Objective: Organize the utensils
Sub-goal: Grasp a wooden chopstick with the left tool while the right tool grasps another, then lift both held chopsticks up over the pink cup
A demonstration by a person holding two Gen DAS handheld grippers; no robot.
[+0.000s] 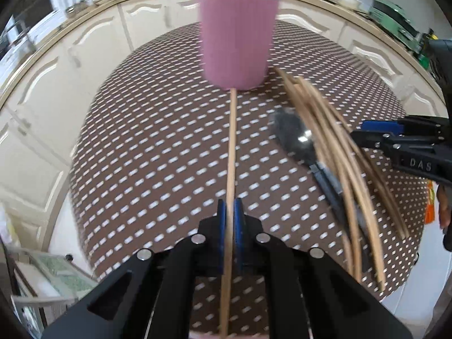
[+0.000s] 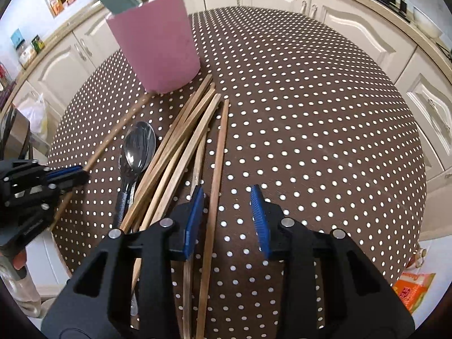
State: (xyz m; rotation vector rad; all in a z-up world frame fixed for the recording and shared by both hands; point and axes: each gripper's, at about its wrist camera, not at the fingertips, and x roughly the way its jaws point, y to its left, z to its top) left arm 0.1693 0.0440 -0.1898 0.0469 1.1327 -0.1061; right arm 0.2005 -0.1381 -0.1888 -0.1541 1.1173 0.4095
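Pinching one chopstick (image 1: 231,141) between its blue pads, the left tool (image 1: 230,220) is clamped on it partway along, the far tip reaching ahead to the foot of the pink cup (image 1: 237,39). Right of that stick lie a spoon (image 2: 138,149) and a loose fan of chopsticks (image 2: 180,147) on the counter (image 2: 310,113), and the right tool (image 2: 227,212) hovers with jaws apart, one stick running between its fingers. Such sticks look light, stiff and slick, so a grip near mid-length should stop them swinging.
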